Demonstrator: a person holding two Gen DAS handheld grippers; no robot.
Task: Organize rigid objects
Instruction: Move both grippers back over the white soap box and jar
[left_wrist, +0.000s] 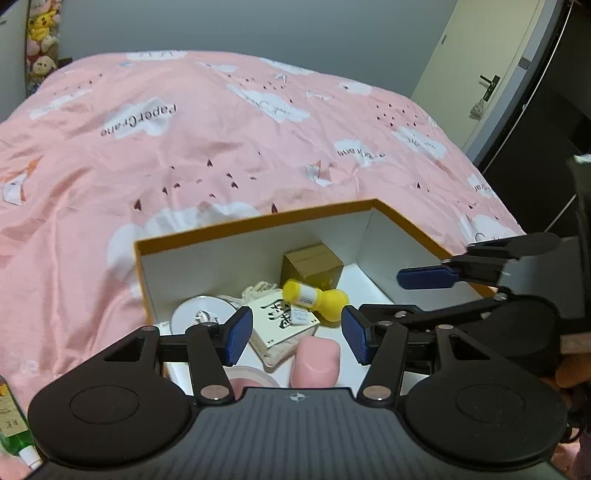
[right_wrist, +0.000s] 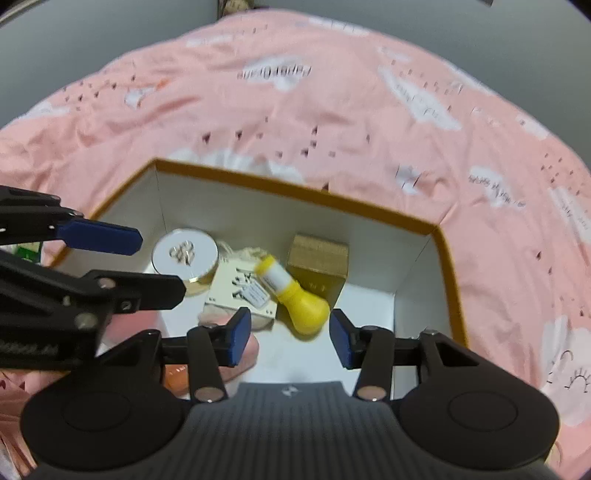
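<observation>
Both grippers hang over the open orange-rimmed box (right_wrist: 448, 258) on the pink bedspread (left_wrist: 221, 147), pointing down into it. Right gripper (right_wrist: 290, 338): jaws spread, nothing between the pads; the yellow bottle (right_wrist: 295, 295) lies on its side on the box floor just ahead of its fingertips, not touched, so I read this as a drop-off w/ the bottle now in the box. Left gripper (left_wrist: 295, 336): jaws also apart, no pinch; below and between its fingers sit a pink rounded block (left_wrist: 317, 362) and, a bit further ahead, a cream pouch w/ black characters (left_wrist: 280, 325). Beyond those, a round white tin (right_wrist: 184, 254) to the left and a small brown carton (right_wrist: 319, 266) toward the far corner. Step in hand, imo: release done, both hands free above the box (contents piled loosely, not lined up). Next move prob. calls for clearing the rim w/o knocking the wall, then going for whatever's still outside; a green bottle (left_wrist: 14, 432) shows at the left gripper's near-left edge, beside the box, likely candidate.
</observation>
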